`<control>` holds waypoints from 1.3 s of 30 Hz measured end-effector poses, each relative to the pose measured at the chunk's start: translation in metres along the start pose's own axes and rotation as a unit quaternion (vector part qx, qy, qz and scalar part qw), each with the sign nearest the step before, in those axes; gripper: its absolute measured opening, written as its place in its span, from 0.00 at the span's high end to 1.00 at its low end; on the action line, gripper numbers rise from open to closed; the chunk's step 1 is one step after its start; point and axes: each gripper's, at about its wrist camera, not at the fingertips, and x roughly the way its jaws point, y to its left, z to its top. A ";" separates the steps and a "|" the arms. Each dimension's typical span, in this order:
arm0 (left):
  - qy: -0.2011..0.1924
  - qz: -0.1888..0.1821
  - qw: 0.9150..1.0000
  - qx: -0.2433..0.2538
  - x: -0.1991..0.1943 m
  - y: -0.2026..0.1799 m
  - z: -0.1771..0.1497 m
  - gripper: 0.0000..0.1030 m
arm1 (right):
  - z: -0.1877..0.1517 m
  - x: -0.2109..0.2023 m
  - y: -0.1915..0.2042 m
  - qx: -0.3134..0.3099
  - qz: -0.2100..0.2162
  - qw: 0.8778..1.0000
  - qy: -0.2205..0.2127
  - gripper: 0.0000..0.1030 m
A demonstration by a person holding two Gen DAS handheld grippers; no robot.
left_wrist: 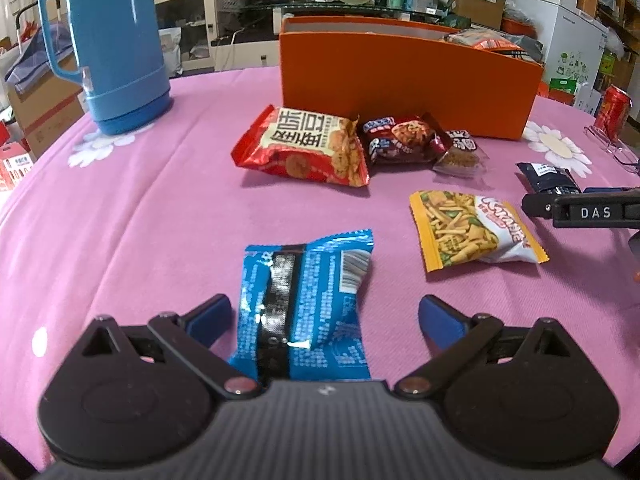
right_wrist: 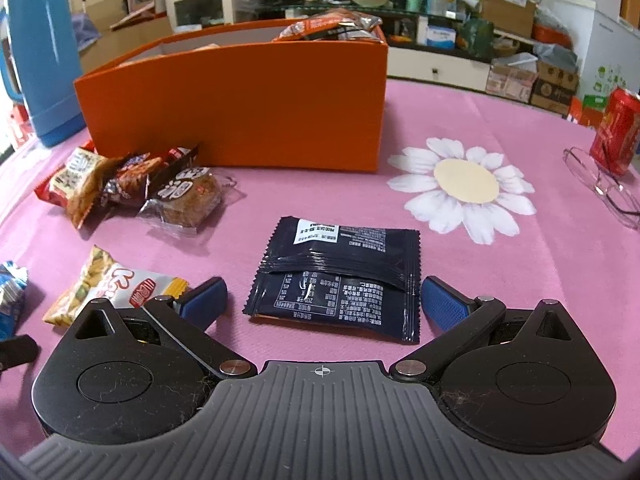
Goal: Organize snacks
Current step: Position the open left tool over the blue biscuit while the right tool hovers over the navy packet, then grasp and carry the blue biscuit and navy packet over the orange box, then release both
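Your left gripper is spread wide around the crinkly blue foil snack packet, and your right gripper gapes over the flat dark navy sachet. Both lie near you on the pink tablecloth; pinch mid-body, then lift to the far orange cardboard box

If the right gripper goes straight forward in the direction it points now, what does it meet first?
Most likely the dark blue packet, which lies flat between the fingers of the open right gripper. Beyond it stands the orange box. The gripper's height above the packet is unclear.
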 end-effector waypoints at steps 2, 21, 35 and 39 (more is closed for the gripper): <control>-0.011 -0.010 1.000 0.003 -0.004 0.000 0.000 0.27 | -0.001 -0.001 0.000 0.000 -0.002 1.000 -0.003 0.13; -0.104 -0.065 0.991 -0.049 -0.026 0.042 0.132 0.53 | 0.067 -0.075 -0.009 0.027 0.069 0.990 -0.121 0.42; -0.073 -0.087 0.992 -0.060 0.110 0.010 0.227 0.52 | 0.179 0.059 0.036 -0.066 0.056 0.992 -0.091 0.40; -0.084 -0.081 0.992 -0.050 0.105 0.011 0.219 0.37 | 0.169 0.069 0.048 -0.090 0.050 0.990 -0.096 0.24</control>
